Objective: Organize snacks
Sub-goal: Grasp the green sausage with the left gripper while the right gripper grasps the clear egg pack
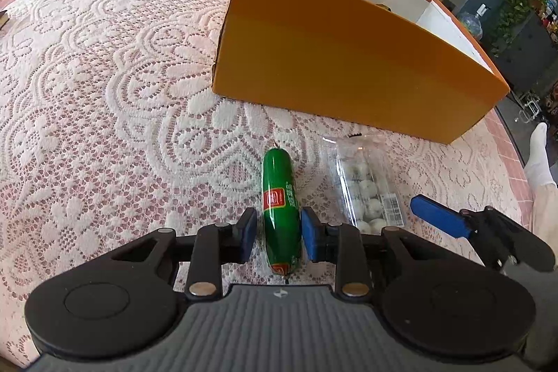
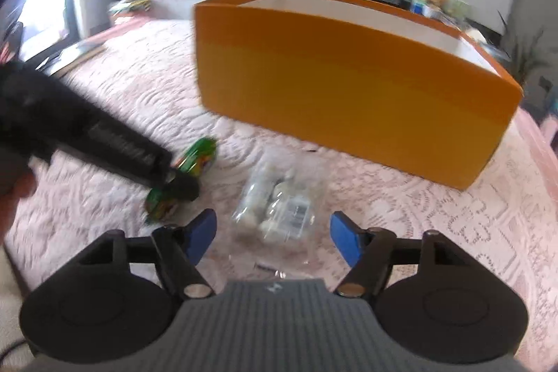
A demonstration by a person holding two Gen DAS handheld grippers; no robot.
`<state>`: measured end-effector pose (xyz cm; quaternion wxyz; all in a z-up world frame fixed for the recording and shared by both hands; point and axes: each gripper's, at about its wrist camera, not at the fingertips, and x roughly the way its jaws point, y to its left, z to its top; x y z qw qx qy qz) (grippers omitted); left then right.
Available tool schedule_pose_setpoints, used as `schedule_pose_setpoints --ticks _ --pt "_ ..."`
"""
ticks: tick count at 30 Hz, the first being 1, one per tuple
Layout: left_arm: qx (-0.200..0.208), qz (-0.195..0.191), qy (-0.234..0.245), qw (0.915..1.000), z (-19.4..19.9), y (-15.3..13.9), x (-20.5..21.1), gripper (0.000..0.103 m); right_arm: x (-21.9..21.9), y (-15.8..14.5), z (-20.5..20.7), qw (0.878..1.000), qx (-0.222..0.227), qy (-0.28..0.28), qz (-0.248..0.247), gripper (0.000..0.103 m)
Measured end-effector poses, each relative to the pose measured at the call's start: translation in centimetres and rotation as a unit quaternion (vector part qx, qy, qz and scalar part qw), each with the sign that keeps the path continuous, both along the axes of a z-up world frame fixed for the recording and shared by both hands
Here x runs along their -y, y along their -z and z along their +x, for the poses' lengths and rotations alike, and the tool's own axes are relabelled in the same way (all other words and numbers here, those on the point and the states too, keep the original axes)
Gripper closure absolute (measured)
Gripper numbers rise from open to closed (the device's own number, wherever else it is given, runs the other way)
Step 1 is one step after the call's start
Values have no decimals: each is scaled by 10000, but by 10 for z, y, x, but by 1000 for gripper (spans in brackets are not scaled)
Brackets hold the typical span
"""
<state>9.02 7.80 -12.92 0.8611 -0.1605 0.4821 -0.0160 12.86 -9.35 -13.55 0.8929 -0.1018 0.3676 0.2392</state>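
A green sausage (image 1: 281, 215) with red labels lies between the left gripper (image 1: 278, 237)'s narrowed pads; the right gripper (image 2: 273, 237) gapes wide around a clear packet of pale balls (image 2: 279, 204).

The left gripper (image 1: 279, 237) sits low over the green sausage (image 1: 280, 211), its blue pads (image 1: 311, 237) straddling the near half — a narrow gap on each side, jaws not closed on it. The right gripper (image 2: 273, 237) hovers just to the right of the sausage, jaws spread wide; in the left wrist view one of its blue fingers (image 1: 441, 220) points toward the sausage. A white-sleeved arm (image 1: 538, 159) shows further right.
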Motion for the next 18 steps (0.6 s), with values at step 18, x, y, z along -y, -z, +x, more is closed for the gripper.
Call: schedule_pose_setpoints --ticks 18 --pt "85 55 -23 9999 23 5 12 78 -9 10 17 9996 -49 266 50 45"
